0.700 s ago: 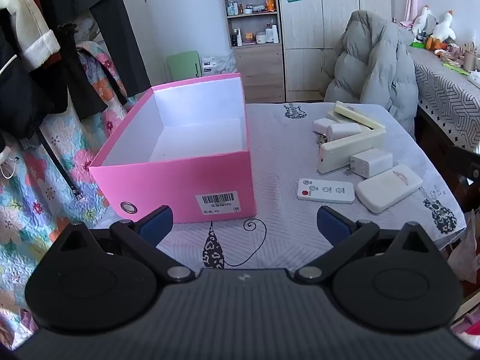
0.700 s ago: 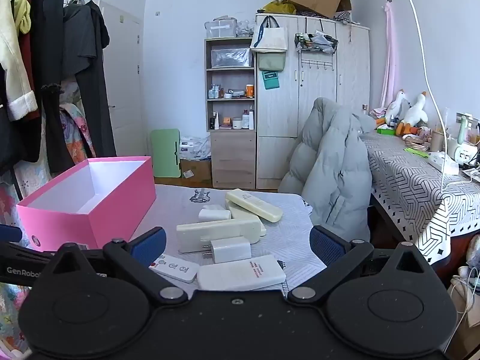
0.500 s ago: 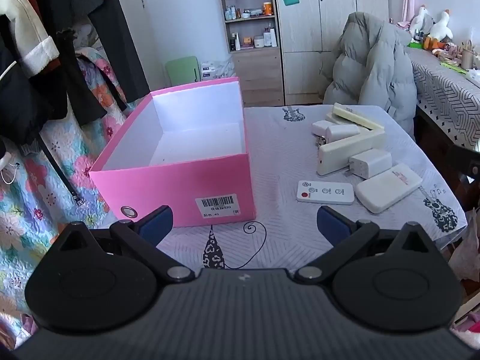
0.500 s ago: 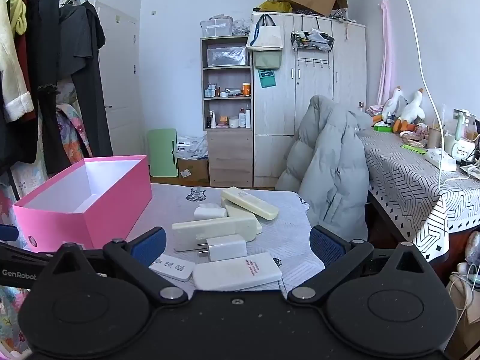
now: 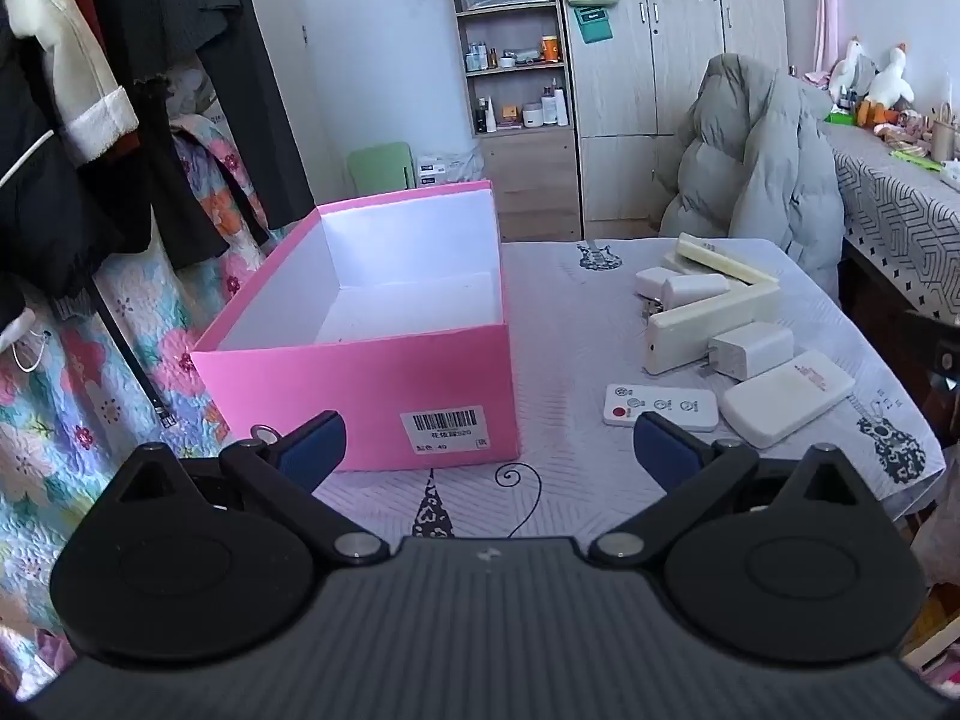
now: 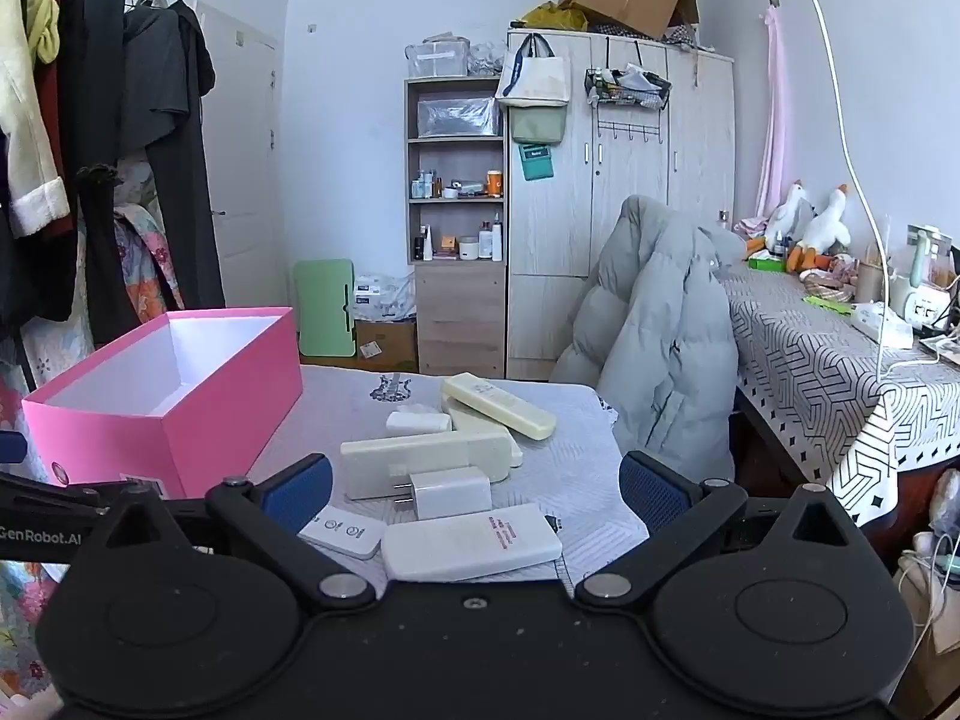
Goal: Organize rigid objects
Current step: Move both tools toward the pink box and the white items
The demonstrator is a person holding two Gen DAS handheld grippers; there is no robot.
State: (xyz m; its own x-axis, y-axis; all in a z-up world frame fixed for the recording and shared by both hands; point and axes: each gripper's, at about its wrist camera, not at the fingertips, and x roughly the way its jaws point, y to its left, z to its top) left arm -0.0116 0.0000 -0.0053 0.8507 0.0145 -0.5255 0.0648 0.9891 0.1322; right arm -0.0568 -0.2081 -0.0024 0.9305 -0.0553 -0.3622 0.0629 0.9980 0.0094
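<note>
An open pink box (image 5: 360, 384) with a white inside stands on the left of the table; it also shows in the right wrist view (image 6: 174, 438). To its right lies a cluster of white and cream items: a small remote (image 5: 660, 407), a flat power bank (image 5: 787, 397), a charger plug (image 5: 753, 351), a long cream block (image 5: 708, 318) and cream remotes (image 6: 498, 406). My left gripper (image 5: 489, 450) is open and empty, in front of the box. My right gripper (image 6: 474, 492) is open and empty, just before the power bank (image 6: 471, 542).
The table has a grey patterned cloth (image 5: 570, 312). A grey puffer jacket (image 6: 660, 336) hangs over a chair behind it. A desk with a geometric cloth (image 6: 840, 372) stands at the right. Clothes hang at the left (image 5: 90, 120).
Both grippers have tilted up a little, so the table sits lower in both views. Nothing on the table has moved.
</note>
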